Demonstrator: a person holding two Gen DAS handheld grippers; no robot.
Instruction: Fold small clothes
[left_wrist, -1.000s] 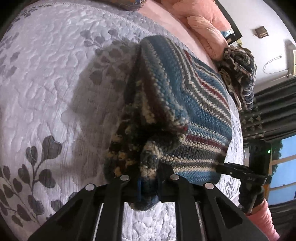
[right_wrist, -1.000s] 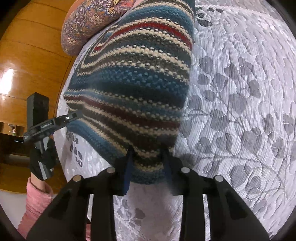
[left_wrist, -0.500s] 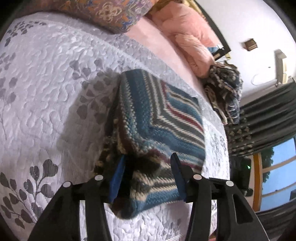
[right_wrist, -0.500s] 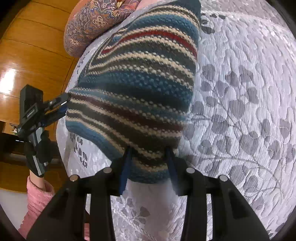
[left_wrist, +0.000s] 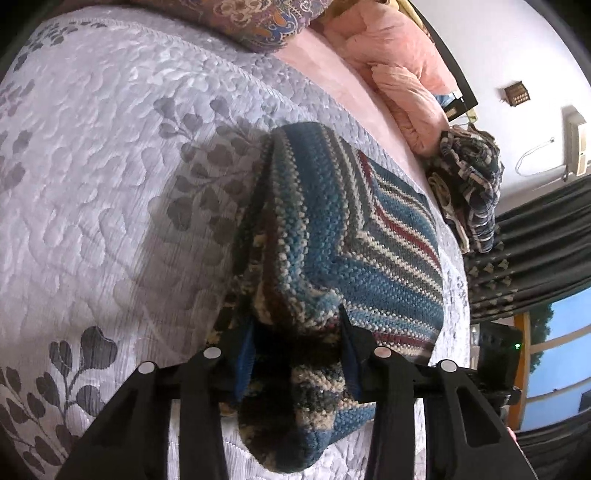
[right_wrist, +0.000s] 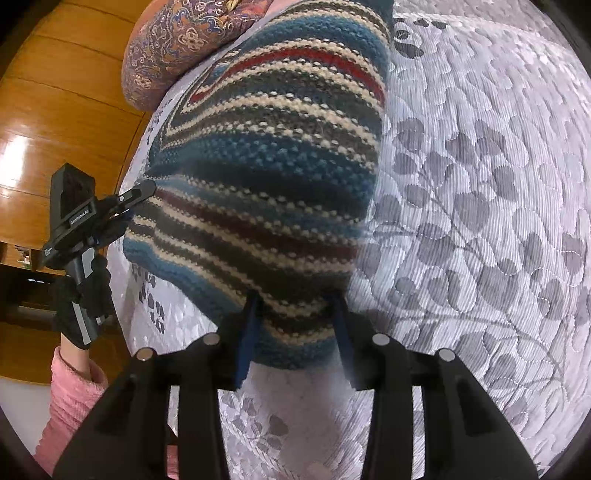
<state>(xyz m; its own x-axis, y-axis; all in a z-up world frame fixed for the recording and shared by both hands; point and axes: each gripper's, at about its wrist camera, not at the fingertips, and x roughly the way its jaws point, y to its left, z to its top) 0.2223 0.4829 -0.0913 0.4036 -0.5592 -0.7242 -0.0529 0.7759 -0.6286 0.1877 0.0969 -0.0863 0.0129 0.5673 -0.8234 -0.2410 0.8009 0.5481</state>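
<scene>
While the bed (left_wrist: 92, 177) carried the folded striped sweater (left_wrist: 369, 236) under its quilt-patterned cover, the sweater's length ran away from both cameras toward the pillows. Left gripper (left_wrist: 295, 347) stood released, jaws spread astride the near bunched corner; right gripper (right_wrist: 293, 321) likewise unclenched around the opposite near edge. Each corner lay directly ahead, between the jaws, equally close.

Black claw (right_wrist: 291, 325), blue pads (right_wrist: 246, 339), pink sleeve (right_wrist: 70, 398)
</scene>
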